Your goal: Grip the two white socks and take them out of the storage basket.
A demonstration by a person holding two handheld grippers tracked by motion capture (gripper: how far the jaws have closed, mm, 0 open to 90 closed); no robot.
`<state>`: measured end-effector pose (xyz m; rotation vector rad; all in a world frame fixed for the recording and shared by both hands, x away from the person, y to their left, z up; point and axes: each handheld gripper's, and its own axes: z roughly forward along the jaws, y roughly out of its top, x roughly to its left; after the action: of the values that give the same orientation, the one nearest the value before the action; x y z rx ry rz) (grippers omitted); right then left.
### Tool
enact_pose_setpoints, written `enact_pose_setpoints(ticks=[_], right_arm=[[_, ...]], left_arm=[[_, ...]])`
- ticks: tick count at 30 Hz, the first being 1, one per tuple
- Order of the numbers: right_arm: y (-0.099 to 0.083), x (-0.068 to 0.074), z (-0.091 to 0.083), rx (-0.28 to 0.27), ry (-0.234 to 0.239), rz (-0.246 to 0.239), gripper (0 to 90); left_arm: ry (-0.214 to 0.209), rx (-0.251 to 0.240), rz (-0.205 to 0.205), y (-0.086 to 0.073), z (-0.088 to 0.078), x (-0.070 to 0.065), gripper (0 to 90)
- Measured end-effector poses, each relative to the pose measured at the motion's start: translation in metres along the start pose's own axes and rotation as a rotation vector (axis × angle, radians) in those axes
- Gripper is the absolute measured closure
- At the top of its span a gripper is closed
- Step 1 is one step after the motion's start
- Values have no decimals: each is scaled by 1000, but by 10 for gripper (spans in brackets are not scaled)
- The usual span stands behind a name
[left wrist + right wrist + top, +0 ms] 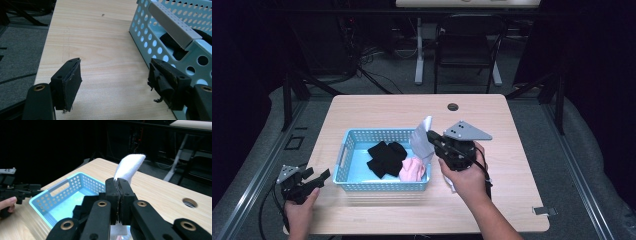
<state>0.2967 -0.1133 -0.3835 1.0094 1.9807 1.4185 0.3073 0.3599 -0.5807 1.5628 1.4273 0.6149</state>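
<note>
The landmark for this report is the blue basket point(343, 156), a perforated plastic tray standing on the wooden desk point(492, 120), left of the desk's centre.

Right gripper point(431, 136): observed at the basket's right-hand end, just above its rim. In the right gripper view its jaws are pressed together on a white cloth point(130, 166), which stands up out of the clamp and bends over at the top. In the high view the same cloth point(422, 139) hangs at the basket's right edge, partly over the interior. The person's right hand point(467, 177) grips the tool from the near side, beside the basket's right end.

Left gripper point(319, 178): observed just off the basket's left end, near its front corner, low over the desk. In the left gripper view the jaws stand wide apart with bare desk surface between them; nothing is held. One pad point(161, 81) lies close beside the basket's perforated wall point(147, 37); contact cannot be confirmed. The left hand point(301, 210) holds this tool at the desk's near edge.

Contents of the basket: a black garment point(384, 159) lies in the middle, and a pink garment point(413, 171) lies in the front right corner, touching the black one.

Beyond the basket, towards the far edge of the desk, there is a round cable hole point(453, 106).
</note>
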Motion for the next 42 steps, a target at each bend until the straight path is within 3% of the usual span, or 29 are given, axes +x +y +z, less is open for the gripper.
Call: enact_pose_setpoints(ticks=[4, 13, 16, 28, 42], right_arm=[[-12, -10, -15, -6, -42, 21, 884], [-43, -25, -29, 27, -112, 55, 884], [-60, -30, -27, 56, -132, 70, 885], [-103, -41, -16, 138, -158, 130, 884], [-155, -87, -16, 249, -277, 277, 881]], left_arm=[[-1, -1, -2, 0, 0, 0, 265], [1, 8, 2, 0, 0, 0, 265], [2, 1, 0, 0, 0, 0, 265], [5, 6, 3, 0, 0, 0, 265], [4, 9, 6, 0, 0, -1, 265]])
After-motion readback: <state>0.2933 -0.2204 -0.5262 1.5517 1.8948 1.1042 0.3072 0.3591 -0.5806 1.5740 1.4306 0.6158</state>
